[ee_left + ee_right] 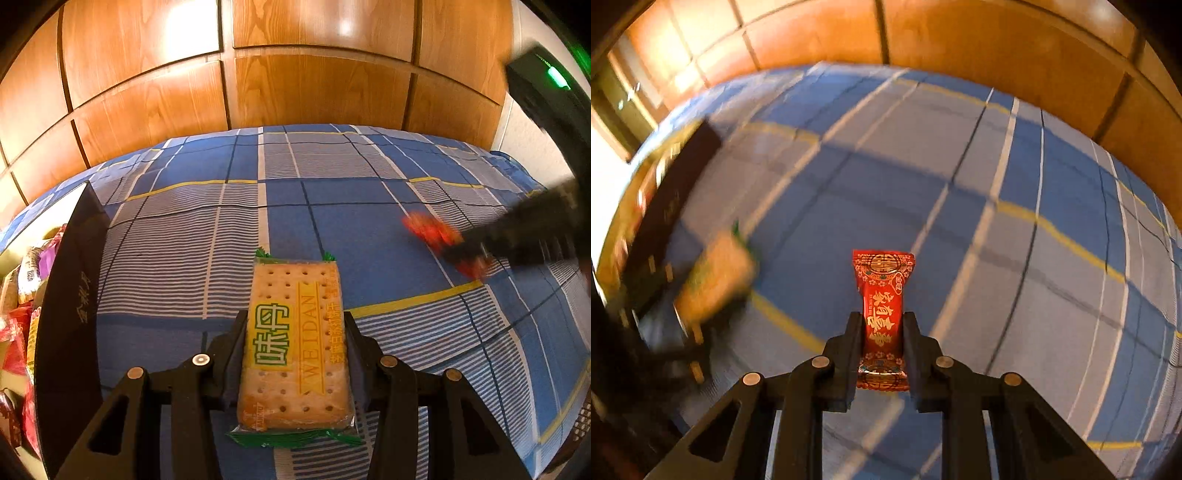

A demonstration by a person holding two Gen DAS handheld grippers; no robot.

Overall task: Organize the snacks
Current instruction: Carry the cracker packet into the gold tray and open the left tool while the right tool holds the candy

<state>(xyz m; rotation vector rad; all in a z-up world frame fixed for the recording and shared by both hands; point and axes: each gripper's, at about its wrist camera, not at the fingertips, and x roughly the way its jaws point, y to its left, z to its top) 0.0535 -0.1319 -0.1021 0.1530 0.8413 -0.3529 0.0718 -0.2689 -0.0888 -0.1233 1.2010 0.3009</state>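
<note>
**Both grippers loaded above the bedsheet**

Your left gripper (295, 325) pinches a cracker pack (293, 350) by its long sides, the pads pressed against the wrapper, the green crimped ends sticking out front and back. It hangs over the blue checked sheet (221, 258). Only this view shows the box (70, 295) sharply: a dark wall at the left edge, with mixed wrapped snacks (22, 295) piled inside. Here your right gripper (476, 251) is just a dark blur at the right, with a red smear at its tip.

The right wrist view settles what that smear is. Your right gripper (882, 332) is pressed tight on a red candy (882, 314) with gold lettering, held at its narrow waist, both flared ends free. The sheet (1052, 295) streaks beneath it. In this view the cracker pack (716, 280) is only an orange blur at the left, with the box (672, 206) a dark smear just beyond it.

Wood panelling (314, 85) backs the bed in both views.
</note>
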